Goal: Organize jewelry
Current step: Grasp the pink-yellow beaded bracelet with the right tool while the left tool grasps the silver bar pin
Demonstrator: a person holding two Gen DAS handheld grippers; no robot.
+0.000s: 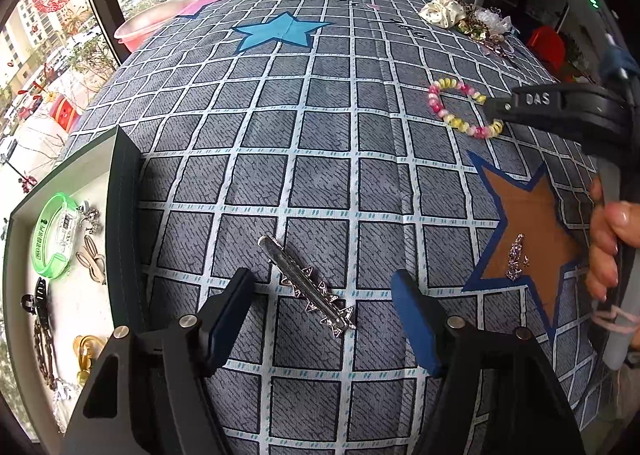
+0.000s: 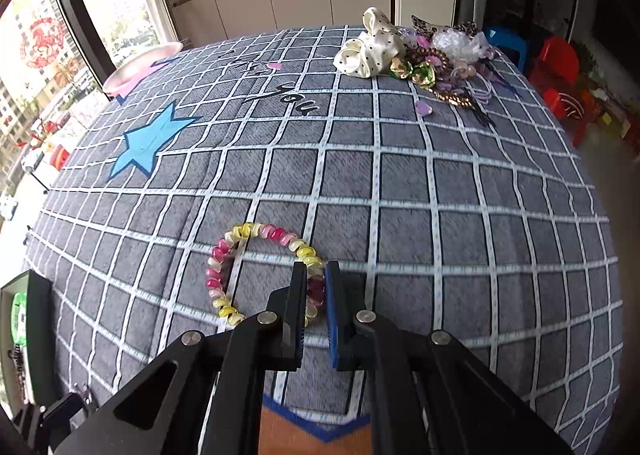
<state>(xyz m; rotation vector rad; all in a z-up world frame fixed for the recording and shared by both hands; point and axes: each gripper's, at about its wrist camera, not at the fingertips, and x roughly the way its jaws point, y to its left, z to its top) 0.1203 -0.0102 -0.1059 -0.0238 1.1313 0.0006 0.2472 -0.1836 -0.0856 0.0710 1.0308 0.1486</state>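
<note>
Two Claws at Work, Most of the Jewelry Yet to Sort

Covering the surface is a grey checked cloth with white grid lines and star patches (image 1: 320,159). At its left edge sits the shallow dark-rimmed tray with a white floor (image 1: 124,215), already holding several pieces: a green translucent bangle (image 1: 54,235), a black hair claw clip (image 1: 38,303), an amber piece and a few others, so part of the sorting looks done. At the far corner a mixed heap of scrunchies, bows and trinkets (image 2: 424,51) waits untouched, which I judge to be the bulk of what remains.

The right claw (image 2: 316,291) is clamped on the near arc of the pink, yellow and white spiral bracelet (image 2: 260,267), which lies on the cloth. The left claw (image 1: 324,303) stands apart, straddling the silver bar hair clip with small stars (image 1: 308,283) without pressing it. A small purple sparkly trinket (image 1: 516,259) rests on the brown star patch.
</note>
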